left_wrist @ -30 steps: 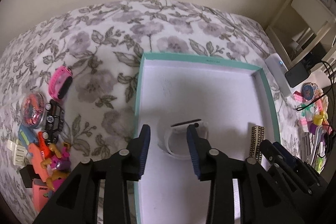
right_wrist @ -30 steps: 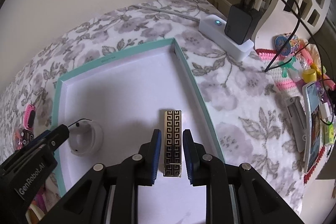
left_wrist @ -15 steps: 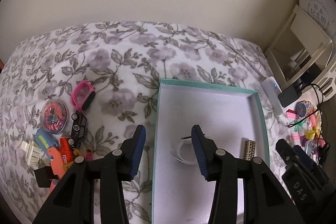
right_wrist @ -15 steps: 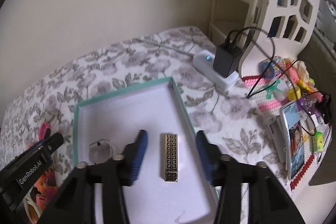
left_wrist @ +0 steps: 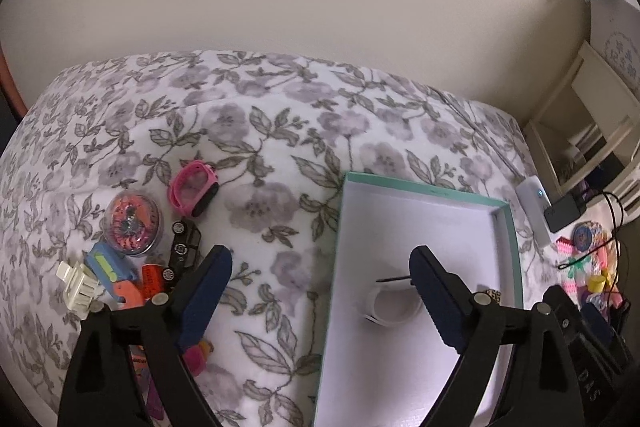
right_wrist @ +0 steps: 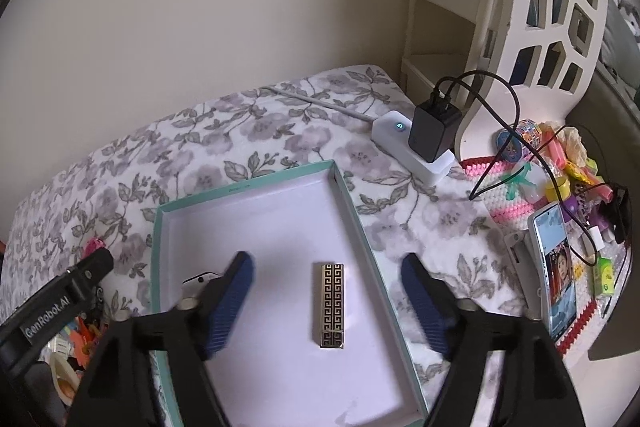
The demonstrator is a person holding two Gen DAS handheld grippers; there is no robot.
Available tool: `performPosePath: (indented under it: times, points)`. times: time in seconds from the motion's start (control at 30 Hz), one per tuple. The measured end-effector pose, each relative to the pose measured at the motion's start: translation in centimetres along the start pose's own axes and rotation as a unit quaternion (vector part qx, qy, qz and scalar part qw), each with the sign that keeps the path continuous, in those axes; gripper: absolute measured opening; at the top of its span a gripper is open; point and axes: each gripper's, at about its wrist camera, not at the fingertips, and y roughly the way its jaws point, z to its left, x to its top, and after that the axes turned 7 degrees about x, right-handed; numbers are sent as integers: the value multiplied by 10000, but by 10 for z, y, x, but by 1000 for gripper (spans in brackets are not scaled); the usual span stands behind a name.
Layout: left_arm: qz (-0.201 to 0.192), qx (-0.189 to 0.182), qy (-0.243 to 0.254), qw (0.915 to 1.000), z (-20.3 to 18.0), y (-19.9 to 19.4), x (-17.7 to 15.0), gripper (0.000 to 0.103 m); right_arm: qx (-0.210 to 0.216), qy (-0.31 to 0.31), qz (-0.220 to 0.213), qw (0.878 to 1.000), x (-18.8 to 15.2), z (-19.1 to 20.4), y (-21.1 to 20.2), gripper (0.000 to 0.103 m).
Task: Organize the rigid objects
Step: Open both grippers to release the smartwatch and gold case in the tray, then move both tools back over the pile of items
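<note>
Gold-and-black patterned rectangular case [right_wrist: 331,305] and white plastic wristband [left_wrist: 390,307] both lie free inside the teal-rimmed white tray [right_wrist: 352,203] as left hand-held gripper [left_wrist: 320,291] and right hand-held gripper [right_wrist: 328,287] spring wide, empty — next grab looks due from the bedside toy pile [left_wrist: 132,259].

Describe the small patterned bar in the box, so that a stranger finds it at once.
Find the shallow teal-rimmed box on the flowered bedspread. On its white floor, near the right wall, lies a slim rectangular bar. Its black-and-gold maze pattern distinguishes it from the plain white watch lying to its left.
</note>
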Motion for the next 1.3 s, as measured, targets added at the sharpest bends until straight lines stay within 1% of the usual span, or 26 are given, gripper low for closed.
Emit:
performPosePath:
  times: [0.03,0.13,0.17,0.2,0.3,0.4,0.5,0.63,0.73,0.8,0.93,1.03,1.17,1.3]
  points:
    - [-21,22,-51,10000,3,0,0,93,2,-20,-19,10000,0,1,0,91]
    - [-83,55,-184,9998,12,-2,0,97,3,-47,-47,10000,-1,2,-1,97]
    - [-101,66,-245,9996,15,-2,1,99,10,-48,-47,10000,-1,3,-1,102]
    - [-114,84,-310,9994,19,-3,1,100,30,-50,-56,10000,-1,3,-1,103]
    - [-157,91,-517,9985,31,-4,1,101,84,-66,-81,9999,-2,5,-2,103]
    - [-220,5,-712,9972,43,-6,2,101,143,-79,-147,9998,-3,8,-6,103]
    - [-293,-44,-842,9960,52,-9,2,101,242,-56,-203,9995,-4,12,-10,103]
    - [-382,-36,-976,9945,63,-16,3,101,373,-130,-159,9991,-8,22,-11,103]
    - [-246,-91,-959,9950,71,-20,3,101,431,-250,-209,9985,-11,32,-16,103]
    - [-134,48,-892,9959,75,-23,3,101,583,-220,-255,9977,-12,38,-22,103]
    - [-10,553,-789,9953,89,-32,1,101,1104,-125,-268,9934,-13,51,-30,103]
    - [54,748,-805,9939,105,-36,-2,101,1235,-254,-359,9914,-16,65,-38,103]
    - [48,907,-958,9912,128,-43,-7,101,1369,-332,-413,9892,-18,81,-43,103]
    - [12,934,-1175,9887,150,-50,-14,101,1685,-399,-358,9842,-24,97,-46,103]
